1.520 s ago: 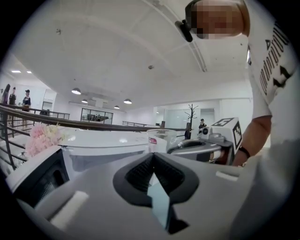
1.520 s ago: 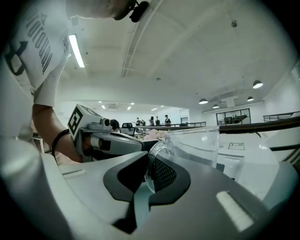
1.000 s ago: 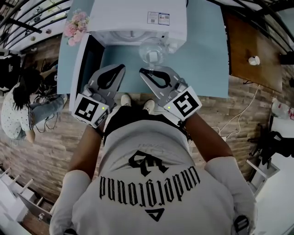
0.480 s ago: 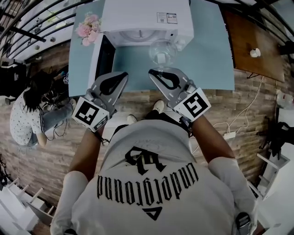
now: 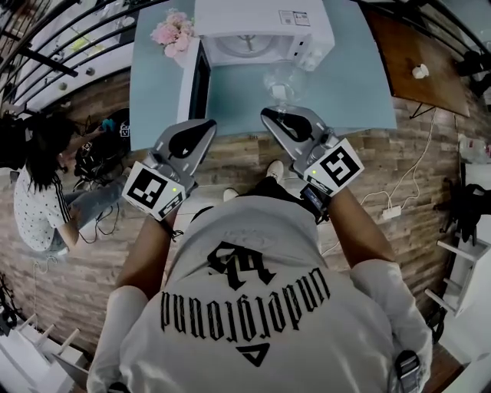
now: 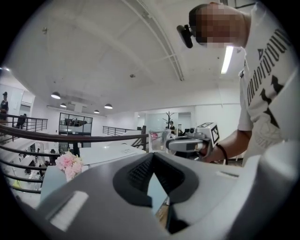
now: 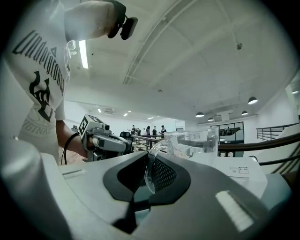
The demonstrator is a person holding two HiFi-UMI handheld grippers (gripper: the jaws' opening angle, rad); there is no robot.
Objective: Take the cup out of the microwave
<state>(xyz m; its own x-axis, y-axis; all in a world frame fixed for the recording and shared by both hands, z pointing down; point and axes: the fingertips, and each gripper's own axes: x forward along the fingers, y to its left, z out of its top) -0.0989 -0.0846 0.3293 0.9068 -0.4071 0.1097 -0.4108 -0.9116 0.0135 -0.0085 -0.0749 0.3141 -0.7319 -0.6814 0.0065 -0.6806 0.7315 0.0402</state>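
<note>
While right gripper (image 5: 270, 113) fingers pinch the cup (image 5: 278, 77) handle, cup hangs outside the microwave (image 5: 261, 23), over the surface (image 5: 353, 92); left gripper (image 5: 207, 124) fingers pressed together, empty. Hazard: slick handle may pivot, dropping cup.

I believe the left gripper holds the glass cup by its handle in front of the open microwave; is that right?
Not quite: it is the right gripper that holds the cup by its handle, as the right gripper view shows. The left gripper is empty. The rest stands: the microwave is open.
</note>
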